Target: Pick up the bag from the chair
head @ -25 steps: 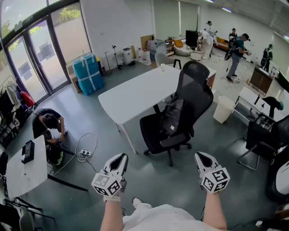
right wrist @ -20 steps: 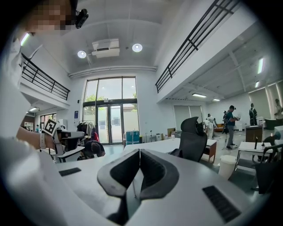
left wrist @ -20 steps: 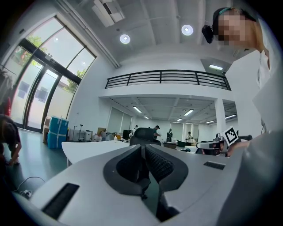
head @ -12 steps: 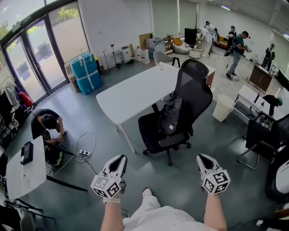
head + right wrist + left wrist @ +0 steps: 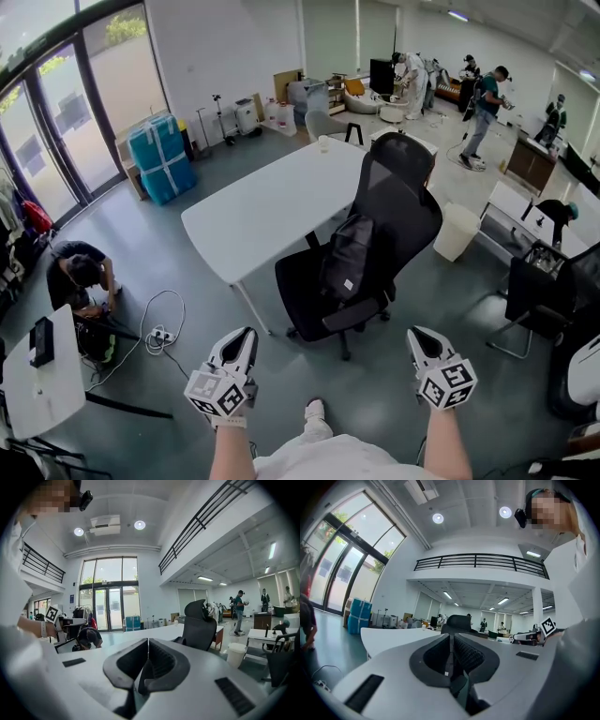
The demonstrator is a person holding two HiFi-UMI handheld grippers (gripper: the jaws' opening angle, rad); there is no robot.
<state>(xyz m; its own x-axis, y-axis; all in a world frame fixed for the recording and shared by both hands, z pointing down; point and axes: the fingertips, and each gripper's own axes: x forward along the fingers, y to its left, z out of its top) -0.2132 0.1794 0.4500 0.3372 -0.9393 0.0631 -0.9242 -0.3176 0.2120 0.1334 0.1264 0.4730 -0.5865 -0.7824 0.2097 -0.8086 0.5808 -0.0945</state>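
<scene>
1. At twelve o'clock in the head view, well ahead of me, the black bag stands upright on the seat of the black office chair, leaning against its backrest.
2. The chair stands just beside the white tabletop, which lies at its ten o'clock. Bare grey floor lies between me and the chair.
3. My left gripper sits low at seven o'clock of the bag. Its jaws are pressed together with nothing between them, as its own view confirms.
4. My right gripper sits at five o'clock of the bag, jaws likewise closed and empty.
5. Progress, as I judge it: nothing of the pickup is done yet. The bag is untouched on the seat, and both grippers are well apart from the chair.
6. Left to do, in my judgement: close the gap, open one gripper's jaws, take the bag by its top or a strap, and lift it clear of the seat.
7. Writing: a small pale tag shows on the bag's front, too small to read. The cubes on both grippers carry black-and-white square markers, no words. I can read no brand anywhere.
</scene>
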